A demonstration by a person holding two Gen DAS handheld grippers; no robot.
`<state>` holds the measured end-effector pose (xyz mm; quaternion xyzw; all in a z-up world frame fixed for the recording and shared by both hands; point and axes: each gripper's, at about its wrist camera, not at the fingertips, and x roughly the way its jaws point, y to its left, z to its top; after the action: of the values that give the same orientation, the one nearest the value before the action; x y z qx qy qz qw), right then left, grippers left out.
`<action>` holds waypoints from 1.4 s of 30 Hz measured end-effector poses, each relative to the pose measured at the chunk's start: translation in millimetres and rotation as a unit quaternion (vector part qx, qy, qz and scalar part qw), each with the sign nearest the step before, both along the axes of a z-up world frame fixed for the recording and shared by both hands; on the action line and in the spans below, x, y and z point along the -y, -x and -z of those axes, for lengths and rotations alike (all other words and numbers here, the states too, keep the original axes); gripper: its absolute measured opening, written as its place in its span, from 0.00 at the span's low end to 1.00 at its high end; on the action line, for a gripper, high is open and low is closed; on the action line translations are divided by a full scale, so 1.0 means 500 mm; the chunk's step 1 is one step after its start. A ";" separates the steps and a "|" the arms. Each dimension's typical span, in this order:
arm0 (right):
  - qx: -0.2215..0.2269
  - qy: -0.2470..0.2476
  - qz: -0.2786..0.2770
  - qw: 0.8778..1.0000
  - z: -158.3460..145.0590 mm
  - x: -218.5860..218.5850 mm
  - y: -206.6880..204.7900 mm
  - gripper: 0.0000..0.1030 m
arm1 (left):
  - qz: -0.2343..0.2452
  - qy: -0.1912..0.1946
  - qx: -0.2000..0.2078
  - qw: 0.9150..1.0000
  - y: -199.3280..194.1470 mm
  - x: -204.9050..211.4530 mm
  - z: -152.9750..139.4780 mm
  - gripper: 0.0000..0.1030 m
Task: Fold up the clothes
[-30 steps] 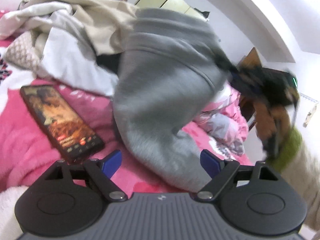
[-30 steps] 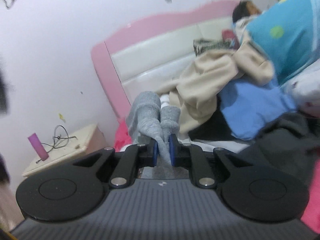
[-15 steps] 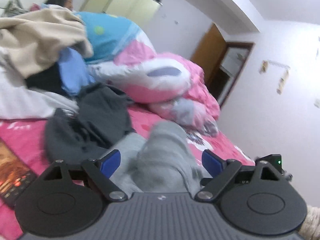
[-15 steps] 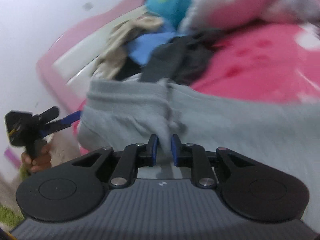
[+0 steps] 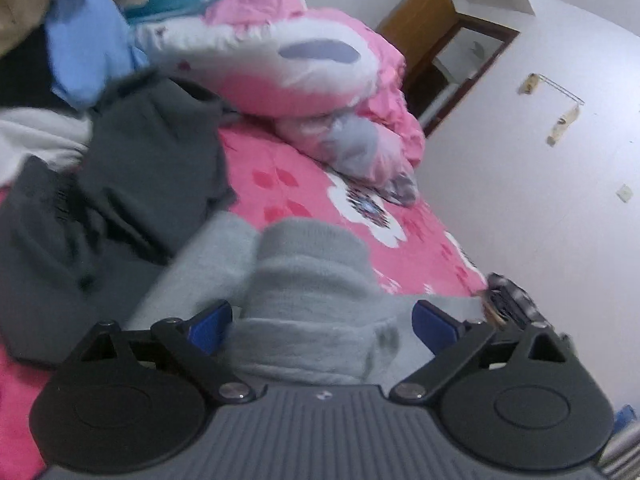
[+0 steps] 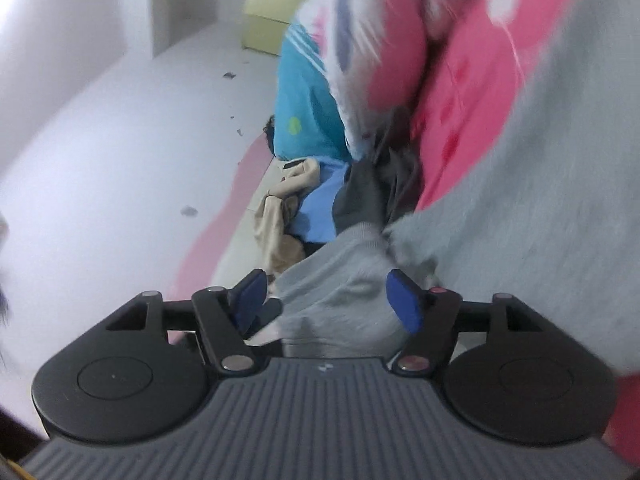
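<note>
Both claws opening. Left claw [image 5: 322, 320] spread wide around grey garment [image 5: 312, 292], pads clear. Right claw [image 6: 326, 296] parting, same garment between, untouched.

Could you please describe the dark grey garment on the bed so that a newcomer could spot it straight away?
Start from the pink floral bedsheet in the left wrist view. Left of the light grey garment in the foreground lies the dark grey garment, crumpled below a blue cloth. It is the only charcoal piece, far darker than its light grey neighbour.
</note>
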<state>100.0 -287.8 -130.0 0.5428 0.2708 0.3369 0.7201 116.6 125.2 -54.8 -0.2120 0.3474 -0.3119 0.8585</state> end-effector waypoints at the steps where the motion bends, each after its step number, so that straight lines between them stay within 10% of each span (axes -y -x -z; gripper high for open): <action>1: -0.020 -0.016 0.000 1.000 0.011 -0.006 -0.003 0.64 | 0.005 -0.006 0.011 1.000 0.010 0.012 -0.004 0.94; 7: -0.066 -0.034 -0.007 0.997 0.042 -0.025 0.017 0.64 | 0.113 -0.082 0.139 0.980 0.174 0.103 -0.042 0.94; 13: -0.105 -0.062 0.026 0.992 0.083 0.015 0.121 0.65 | 0.246 -0.134 0.150 0.948 0.324 0.167 -0.010 0.94; 22: -0.096 -0.024 0.066 0.993 0.080 0.022 0.191 0.65 | 0.168 -0.125 0.157 0.965 0.291 0.147 -0.055 0.94; 28: -0.088 0.082 0.051 0.991 0.063 -0.013 0.186 0.58 | 0.127 -0.267 0.181 0.938 0.225 0.241 -0.026 0.75; 36: -0.107 0.063 0.048 0.991 0.104 -0.007 0.158 0.19 | 0.125 -0.380 0.224 0.889 0.243 0.324 0.023 0.50; 42: -0.100 0.062 0.042 0.992 0.102 -0.002 0.167 0.22 | 0.088 -0.382 0.217 0.894 0.249 0.325 0.024 0.35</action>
<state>16.5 -286.6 -180.8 0.5390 0.3383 0.2331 0.7353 -8.0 -37.1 -67.0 0.2363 0.2624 -0.2680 0.8963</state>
